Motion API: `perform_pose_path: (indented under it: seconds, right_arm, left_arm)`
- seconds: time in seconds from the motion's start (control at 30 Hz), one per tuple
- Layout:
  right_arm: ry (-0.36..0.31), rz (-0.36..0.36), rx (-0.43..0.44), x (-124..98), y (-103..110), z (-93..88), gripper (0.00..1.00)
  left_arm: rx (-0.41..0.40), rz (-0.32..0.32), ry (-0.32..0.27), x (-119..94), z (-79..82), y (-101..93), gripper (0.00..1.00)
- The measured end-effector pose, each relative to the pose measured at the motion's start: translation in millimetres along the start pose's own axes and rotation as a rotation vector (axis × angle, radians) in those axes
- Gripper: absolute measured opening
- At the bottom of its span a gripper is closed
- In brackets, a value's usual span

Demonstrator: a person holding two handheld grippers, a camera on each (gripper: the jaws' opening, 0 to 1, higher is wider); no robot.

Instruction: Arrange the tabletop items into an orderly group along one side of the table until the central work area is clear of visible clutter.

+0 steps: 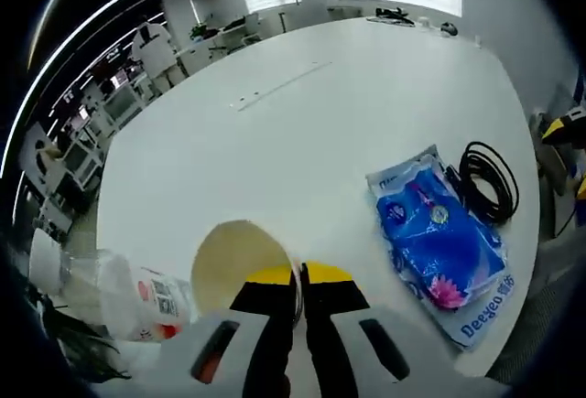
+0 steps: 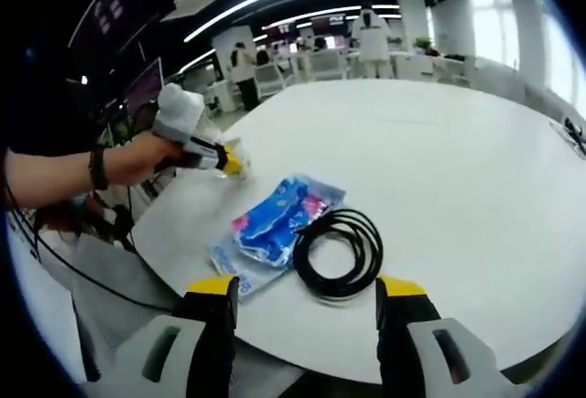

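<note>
A: Tabletop items, then. Where do they lie on the white table (image 1: 302,133)?
B: A blue packet (image 2: 273,219) and a coiled black cable (image 2: 337,253) sit near one edge of the table, close together; in the right gripper view the coil's rim appears to overlap a corner of the packet. In the left gripper view the same blue packet (image 1: 433,238) lies near the table edge with the cable (image 1: 489,182) just beyond it.
A: And the left gripper (image 1: 301,281)?
B: Its yellow-tipped jaws are pressed together on the rim of a pale paper cup (image 1: 236,259), at the table's near edge. A clear plastic bottle (image 1: 119,295) with a label lies just beside the cup. From the right gripper view, a hand (image 2: 146,155) holds that gripper over the far end of the same edge.
A: The right gripper (image 2: 307,290)?
B: Its jaws stand wide apart, holding nothing, with the cable and packet between them, farther off on the table.
</note>
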State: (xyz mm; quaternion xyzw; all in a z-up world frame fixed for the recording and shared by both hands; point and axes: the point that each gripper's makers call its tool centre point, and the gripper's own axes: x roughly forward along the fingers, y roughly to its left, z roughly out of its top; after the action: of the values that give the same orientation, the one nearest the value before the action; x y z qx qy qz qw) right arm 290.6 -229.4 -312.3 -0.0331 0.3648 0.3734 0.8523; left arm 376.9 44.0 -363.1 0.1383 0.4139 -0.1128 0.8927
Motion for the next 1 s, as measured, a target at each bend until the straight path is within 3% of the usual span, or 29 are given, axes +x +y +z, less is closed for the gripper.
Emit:
perform_pose_path:
  seconds: [0.6, 1.0]
  right_arm:
    - [0.005, -0.006, 0.014, -4, -2, -5.6, 0.61]
    - [0.006, -0.011, 0.018, -4, -2, -7.2, 0.60]
  left_arm:
    - [-0.019, 0.069, -0.004, 4, 1.2, 19.4, 0.01]
    - [0.021, 0.075, -0.028, 11, 19.0, 27.6, 0.02]
